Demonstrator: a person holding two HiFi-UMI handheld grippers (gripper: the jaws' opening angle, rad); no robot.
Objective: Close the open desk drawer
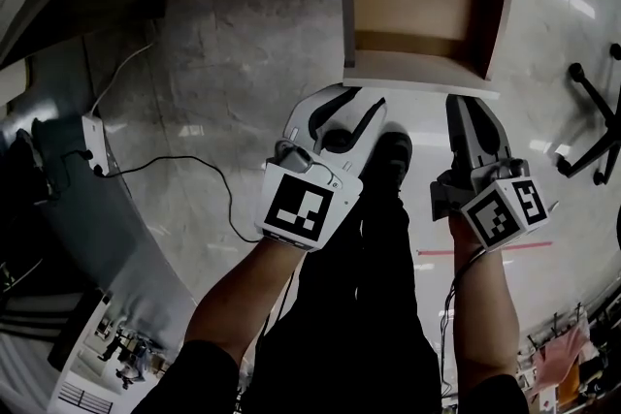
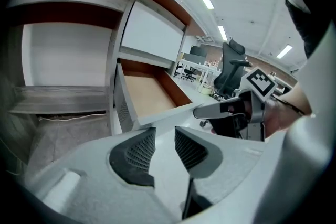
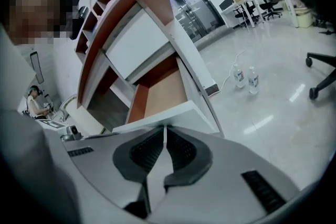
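now, white-fronted wood-lined desk drawer stands pulled out, long axis toward the person; left gripper just before it, jaws apart, empty; right gripper closed on nothing; glossy grey office floor below.

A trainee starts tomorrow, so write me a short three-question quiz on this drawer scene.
1. True or false: the desk drawer is fully shut.
2. The left gripper has its jaws: A) apart, with nothing between them; B) clamped on the drawer front; C) pressed together, empty.
3. Which gripper has its jaws almost together?
Key: 1 false, it stands pulled out. 2 A. 3 the right gripper.
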